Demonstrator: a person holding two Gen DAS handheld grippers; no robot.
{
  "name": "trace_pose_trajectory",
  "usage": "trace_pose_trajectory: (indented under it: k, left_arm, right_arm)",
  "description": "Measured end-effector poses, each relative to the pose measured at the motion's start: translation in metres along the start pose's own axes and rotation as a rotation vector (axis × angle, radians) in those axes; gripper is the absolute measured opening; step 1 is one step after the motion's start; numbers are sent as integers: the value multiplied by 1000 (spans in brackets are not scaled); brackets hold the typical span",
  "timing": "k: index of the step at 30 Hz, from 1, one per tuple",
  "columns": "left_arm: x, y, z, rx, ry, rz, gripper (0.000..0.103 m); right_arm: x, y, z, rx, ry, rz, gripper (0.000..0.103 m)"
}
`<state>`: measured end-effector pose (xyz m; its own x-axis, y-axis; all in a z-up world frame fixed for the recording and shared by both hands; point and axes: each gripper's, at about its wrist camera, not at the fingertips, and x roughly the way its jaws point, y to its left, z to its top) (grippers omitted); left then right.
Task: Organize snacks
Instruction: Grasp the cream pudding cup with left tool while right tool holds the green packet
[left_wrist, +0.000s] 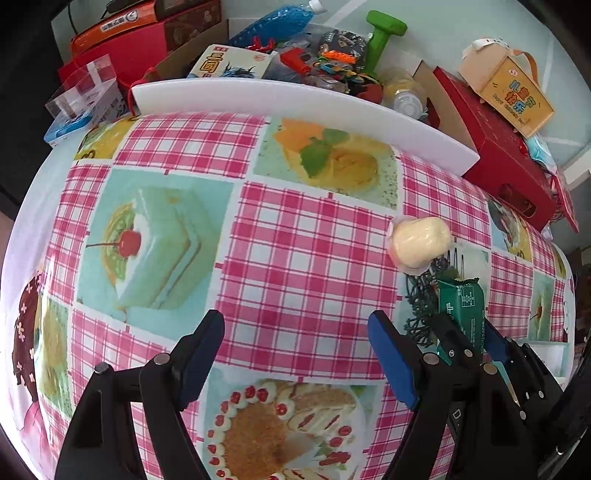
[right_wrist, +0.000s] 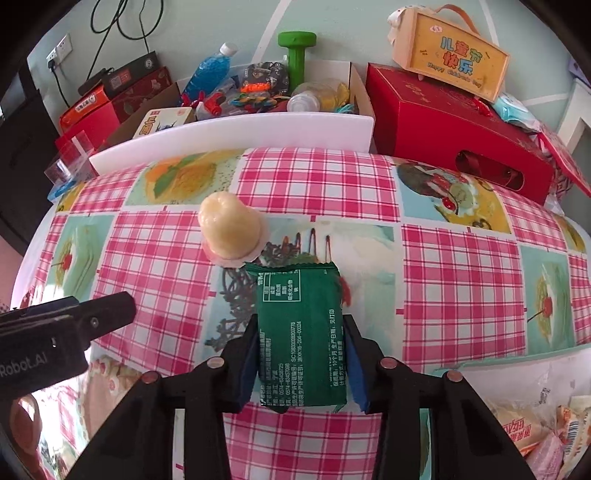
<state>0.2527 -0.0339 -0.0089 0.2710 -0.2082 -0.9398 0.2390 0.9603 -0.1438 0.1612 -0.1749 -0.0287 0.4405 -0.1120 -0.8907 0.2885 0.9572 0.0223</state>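
- Tablecloth (right_wrist: 461, 280): pink check with dessert pictures, covers the work surface; taken as the landmark for all positions below
- White board (right_wrist: 236, 131): stands on edge along the far side of the tablecloth; beyond it an open carton of toys and bottles, with a green dumbbell (right_wrist: 297, 55) upright at its back
- Red box (right_wrist: 443, 129): at the far right corner of the tablecloth, a tan case with a handle resting on top of it
- Right gripper (right_wrist: 301, 363): over the middle of the tablecloth, blue pads pressed against both long sides of the green snack packet (right_wrist: 301, 325); the packet lies lengthwise between the fingers
- Left gripper (left_wrist: 295, 354): over the tablecloth to the left of the right gripper, fingers spread apart, nothing between them
- Jelly cup (right_wrist: 231, 230): pale yellow, on the tablecloth just beyond the packet's far left corner
- Further snack packets (right_wrist: 528, 432): heaped off the tablecloth's near right edge
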Motion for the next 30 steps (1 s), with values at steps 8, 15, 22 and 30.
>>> trace_pose_trajectory:
  k: [8, 15, 22, 30]
  left_arm:
    - [17, -61, 30, 92, -9, -16, 80]
    - [37, -111, 53, 165, -22, -22, 71]
    - [70, -151, 63, 240, -20, 28, 63]
    - [73, -168, 64, 265, -52, 53, 48]
  right_arm:
    - [3, -24, 14, 78, -10, -36, 43]
    - [7, -30, 20, 91, -11, -28, 43]
    - [3, -35, 19, 101, -10, -17, 43]
    - [3, -35, 20, 108, -9, -12, 43]
